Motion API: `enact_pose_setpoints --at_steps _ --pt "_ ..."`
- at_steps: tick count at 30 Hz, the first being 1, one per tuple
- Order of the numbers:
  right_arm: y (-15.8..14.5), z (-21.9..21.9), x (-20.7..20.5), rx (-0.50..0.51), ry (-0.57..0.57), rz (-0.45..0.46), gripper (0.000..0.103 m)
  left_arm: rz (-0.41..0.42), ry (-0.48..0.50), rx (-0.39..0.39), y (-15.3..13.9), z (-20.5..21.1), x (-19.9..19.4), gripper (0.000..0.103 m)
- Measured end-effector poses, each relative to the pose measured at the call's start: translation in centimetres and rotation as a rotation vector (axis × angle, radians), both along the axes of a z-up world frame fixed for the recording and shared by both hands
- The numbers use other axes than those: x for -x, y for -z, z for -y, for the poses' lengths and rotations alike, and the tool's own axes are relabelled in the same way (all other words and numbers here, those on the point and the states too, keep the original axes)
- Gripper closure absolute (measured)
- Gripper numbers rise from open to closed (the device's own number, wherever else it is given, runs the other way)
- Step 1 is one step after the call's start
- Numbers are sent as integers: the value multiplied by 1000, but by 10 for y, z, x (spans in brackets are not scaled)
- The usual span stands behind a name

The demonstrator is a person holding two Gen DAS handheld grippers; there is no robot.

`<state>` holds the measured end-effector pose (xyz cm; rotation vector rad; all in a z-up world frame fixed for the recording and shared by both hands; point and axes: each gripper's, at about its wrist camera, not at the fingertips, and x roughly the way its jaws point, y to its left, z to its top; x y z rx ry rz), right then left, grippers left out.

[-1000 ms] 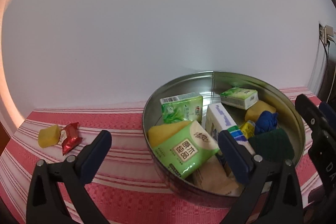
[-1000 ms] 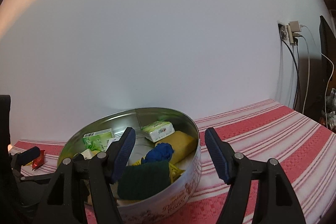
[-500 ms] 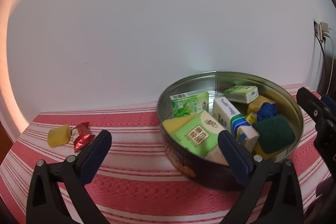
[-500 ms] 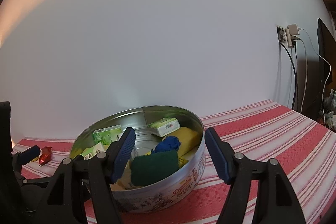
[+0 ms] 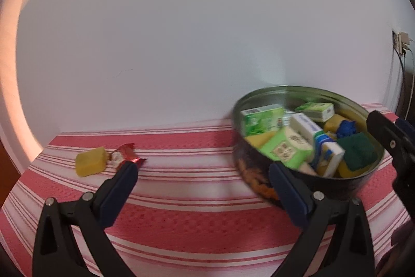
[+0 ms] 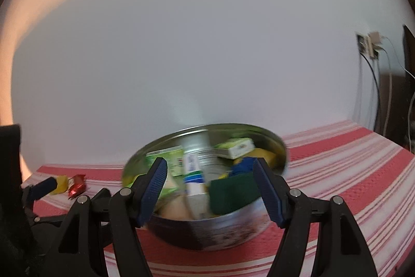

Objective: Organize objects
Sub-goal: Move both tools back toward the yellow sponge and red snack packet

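I had the left gripper (image 5: pixel 202 173) spread wide with nothing between its blue pads (image 5: pixel 118 192), hanging low over the red-and-white striped cloth (image 5: pixel 186 199). From its camera the tin (image 5: pixel 262 181) sat at about two o'clock, and its right pad overlapped the tin's near wall in the view; I could not tell whether they touched. At ten o'clock two loose pieces lay on the cloth well apart from the tin: a yellow block (image 5: pixel 90 164) and, touching its right side, a red wrapper (image 5: pixel 125 155). The left pad's tip stood just in front of the wrapper.

My right gripper (image 6: pixel 210 190) was about half open and empty, its pads framing the tin from the near side, without pressing on it. The tin was at twelve o'clock in that camera, blurred. Inside I could make out green packets (image 5: pixel 262 120), a white and blue box (image 5: pixel 317 140), a dark green pad (image 5: pixel 359 151) and something blue (image 5: pixel 346 127), all piled loosely. In the right camera the block and wrapper showed at nine o'clock, beside the left gripper's tip. A white wall (image 6: pixel 207 43) stood behind the table, with a socket and cables (image 6: pixel 368 44) at two o'clock.
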<state>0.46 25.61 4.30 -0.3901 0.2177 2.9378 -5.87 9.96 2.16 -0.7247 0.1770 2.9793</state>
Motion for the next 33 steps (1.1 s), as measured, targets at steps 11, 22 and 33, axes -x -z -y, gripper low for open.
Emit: enact_pose_setpoints --at_steps 11,22,33 --pt "8 69 30 30 -192 60 32 14 -176 -4 3 96 24 1" --pt "16 135 72 30 -320 148 32 101 -268 4 14 157 52 1" --pt "35 196 132 -1 -469 325 32 244 -382 -50 32 221 83 1"
